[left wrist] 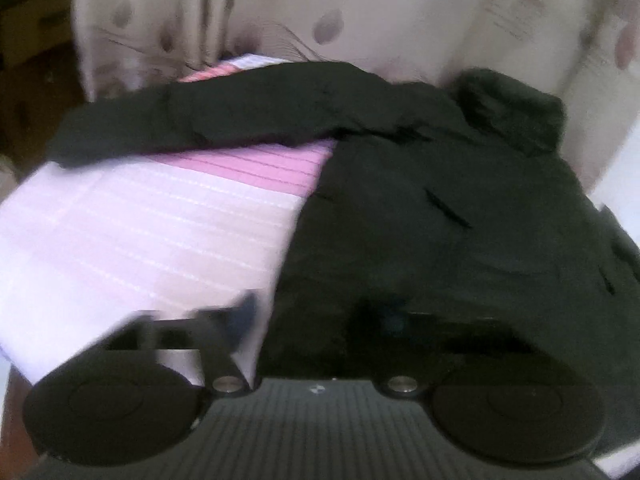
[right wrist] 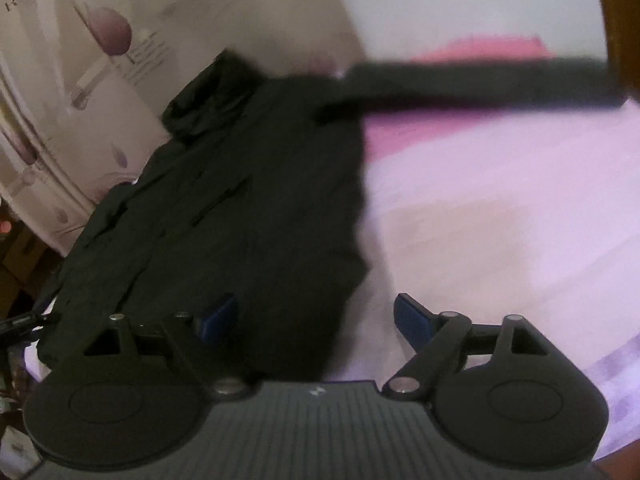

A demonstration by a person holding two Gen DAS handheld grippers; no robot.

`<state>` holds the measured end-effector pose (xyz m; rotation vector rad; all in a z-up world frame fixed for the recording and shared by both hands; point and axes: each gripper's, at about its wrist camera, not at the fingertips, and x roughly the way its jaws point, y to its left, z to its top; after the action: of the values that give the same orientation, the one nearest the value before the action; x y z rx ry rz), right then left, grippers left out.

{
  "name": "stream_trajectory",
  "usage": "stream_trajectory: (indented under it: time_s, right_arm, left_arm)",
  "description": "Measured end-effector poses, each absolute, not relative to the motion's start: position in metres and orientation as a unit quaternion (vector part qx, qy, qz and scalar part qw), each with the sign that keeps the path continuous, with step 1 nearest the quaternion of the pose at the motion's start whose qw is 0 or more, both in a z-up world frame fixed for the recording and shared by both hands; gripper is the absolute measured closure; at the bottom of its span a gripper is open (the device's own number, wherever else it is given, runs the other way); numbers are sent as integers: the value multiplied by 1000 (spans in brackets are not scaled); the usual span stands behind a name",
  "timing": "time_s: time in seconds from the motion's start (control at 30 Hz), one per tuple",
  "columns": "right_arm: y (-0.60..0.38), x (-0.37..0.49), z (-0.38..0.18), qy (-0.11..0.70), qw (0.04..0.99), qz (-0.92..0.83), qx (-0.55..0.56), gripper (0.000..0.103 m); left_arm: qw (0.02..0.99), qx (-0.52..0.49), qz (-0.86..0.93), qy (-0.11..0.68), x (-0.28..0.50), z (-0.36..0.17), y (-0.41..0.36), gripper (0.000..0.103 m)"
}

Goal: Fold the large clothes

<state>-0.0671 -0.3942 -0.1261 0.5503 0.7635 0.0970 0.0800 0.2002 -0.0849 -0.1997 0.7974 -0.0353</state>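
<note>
A large black jacket (right wrist: 248, 216) was spread on the pink striped bedsheet (left wrist: 140, 232). The right gripper (right wrist: 316, 316) was held released over its hem; the left gripper's (left wrist: 320, 316) state could not be told.

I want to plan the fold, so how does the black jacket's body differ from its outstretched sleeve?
The black jacket's broad body lies creased, running toward the camera; the outstretched sleeve is a narrow, smoother strip stretching sideways. The body's hem sits between the open right tool; the sleeve lies far off. Both rest on the pink striped bedspread.
</note>
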Motion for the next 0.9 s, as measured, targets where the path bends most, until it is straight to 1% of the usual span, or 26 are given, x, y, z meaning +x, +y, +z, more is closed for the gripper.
stream_trajectory:
  time_s: [0.03,0.07,0.1,0.13,0.2,0.3,0.4,0.6,0.63,0.67,0.73,0.77,0.8,0.83,0.87,0.9]
  right_arm:
    - [-391,-59,-133,379,884,50,268,71]
    - [-390,-55,-136,385,881,55,270,83]
    - [-382,-57,-133,380,887,51,255,87]
    - [-378,-59,-129,376,893,50,240,89]
    - [-378,-74,-121,361,897,50,251,92]
    - [-391,-96,-108,344,898,53,269,92]
    - [-392,-124,-97,342,895,60,278,92]
    - [-396,-158,-109,365,877,61,306,92]
    - [-397,-162,-113,369,874,61,311,92]
    - [-400,-170,-113,371,871,61,315,92]
    - [-406,-172,-118,380,860,65,335,88]
    - [-411,-174,-119,378,855,62,349,83]
    - [-417,-170,-117,372,853,53,362,75]
    - [-426,-172,-113,360,853,44,375,72]
    - [-437,-170,-105,342,855,36,387,62]
    - [-448,-169,-99,319,858,29,401,44]
  left_arm:
    - [915,-95,-27,391,79,-83,198,81]
    - [916,-89,-30,391,77,-81,196,86]
    - [918,-77,-31,387,74,-79,192,88]
    - [920,-68,-31,384,70,-76,190,89]
    - [922,-76,-36,379,62,-71,192,91]
    - [924,-92,-48,368,41,-60,199,91]
    - [927,-82,-50,362,18,-54,201,91]
    - [932,-48,-42,356,-13,-59,201,90]
    - [933,-43,-41,354,-17,-60,201,88]
    - [936,-32,-34,349,-19,-60,200,82]
    - [942,-14,-18,334,-22,-53,198,75]
    - [947,-11,-8,322,-24,-48,198,56]
    - [952,-10,-4,307,-25,-41,197,43]
    - [959,-10,-1,285,-28,-32,197,15]
    - [965,-11,5,262,-30,-24,196,4]
    - [971,-15,10,240,-31,-17,195,2]
